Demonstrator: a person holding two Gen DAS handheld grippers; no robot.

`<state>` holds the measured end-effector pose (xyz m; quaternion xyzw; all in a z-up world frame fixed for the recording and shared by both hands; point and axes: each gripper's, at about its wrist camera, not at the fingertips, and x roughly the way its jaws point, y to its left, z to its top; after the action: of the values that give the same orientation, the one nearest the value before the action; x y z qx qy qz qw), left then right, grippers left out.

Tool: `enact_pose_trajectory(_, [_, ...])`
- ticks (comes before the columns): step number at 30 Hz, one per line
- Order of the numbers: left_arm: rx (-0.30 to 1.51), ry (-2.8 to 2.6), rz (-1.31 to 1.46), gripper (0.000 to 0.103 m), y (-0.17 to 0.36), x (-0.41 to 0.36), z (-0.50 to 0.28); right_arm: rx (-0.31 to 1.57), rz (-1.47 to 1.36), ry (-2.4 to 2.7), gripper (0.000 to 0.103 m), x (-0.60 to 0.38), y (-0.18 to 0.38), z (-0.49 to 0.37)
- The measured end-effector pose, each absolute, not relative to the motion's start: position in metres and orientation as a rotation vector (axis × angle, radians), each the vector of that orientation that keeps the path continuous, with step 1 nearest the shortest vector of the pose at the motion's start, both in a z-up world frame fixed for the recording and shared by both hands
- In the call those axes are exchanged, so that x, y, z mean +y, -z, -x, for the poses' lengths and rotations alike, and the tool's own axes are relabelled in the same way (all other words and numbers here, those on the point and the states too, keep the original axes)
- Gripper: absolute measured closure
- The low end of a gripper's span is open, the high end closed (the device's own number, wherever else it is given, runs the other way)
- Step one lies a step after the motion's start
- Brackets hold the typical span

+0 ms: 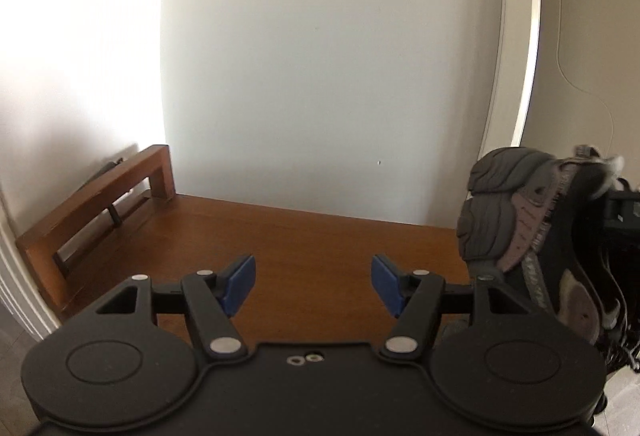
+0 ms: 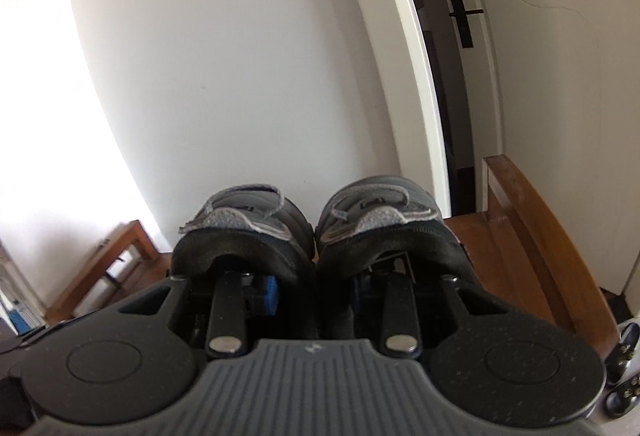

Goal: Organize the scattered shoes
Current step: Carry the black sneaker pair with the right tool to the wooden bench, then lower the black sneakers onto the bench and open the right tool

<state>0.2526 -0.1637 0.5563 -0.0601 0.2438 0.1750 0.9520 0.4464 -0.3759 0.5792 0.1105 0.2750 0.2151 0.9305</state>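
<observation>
While the right hand-held gripper (image 2: 314, 290) pinches two gray shoes (image 2: 308, 236) together by their inner heel edges, one blue finger inside each shoe, the pair is held above the brown wooden surface (image 2: 472, 232) near the white wall (image 2: 240, 76). From the left side view, the shoes (image 1: 532, 236) show their soles and look tipped up, off to the right of the left hand-held gripper (image 1: 313, 284). That left one holds nothing, and its blue fingers (image 1: 240, 282) are wide apart over the wood.

I think the shoes are about to be set down in a neat row. One could slip out, because only the thin heel edges are squeezed and both shoes hang from that one pinch. If the pair is let go while tipped, a shoe might roll onto its side. The wooden rail (image 2: 532, 220) on the right is close, so a toe might bump it. More shoes (image 2: 624, 368) wait on the floor at the far right.
</observation>
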Motion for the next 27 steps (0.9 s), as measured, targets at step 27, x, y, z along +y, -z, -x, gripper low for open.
enact_pose_trajectory(27, [0.543, -0.305, 0.143, 0.038, -0.509, -0.127, -0.282, 0.883, -0.183, -0.226, 0.060, -0.326, -0.493, -0.608])
